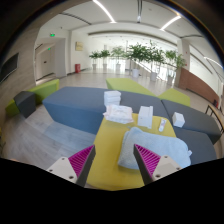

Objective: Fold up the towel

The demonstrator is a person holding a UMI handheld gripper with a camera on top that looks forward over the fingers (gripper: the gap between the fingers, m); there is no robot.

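A pale blue-grey towel (pixel 150 146) lies crumpled on a yellow table (pixel 108 150), just ahead of my right finger and reaching beyond it to the right. My gripper (pixel 112 162) is open and empty. Its two fingers with magenta pads (pixel 72 164) stand apart above the near end of the yellow table, with bare yellow surface between them. The towel's near left corner lies close to the right pad (pixel 147 158).
White folded items (pixel 118 113) and a small white box (pixel 146 117) sit at the far end of the table. Blue and green seating (pixel 70 100) surrounds it. Potted plants (pixel 140 55) and a bright hall lie beyond.
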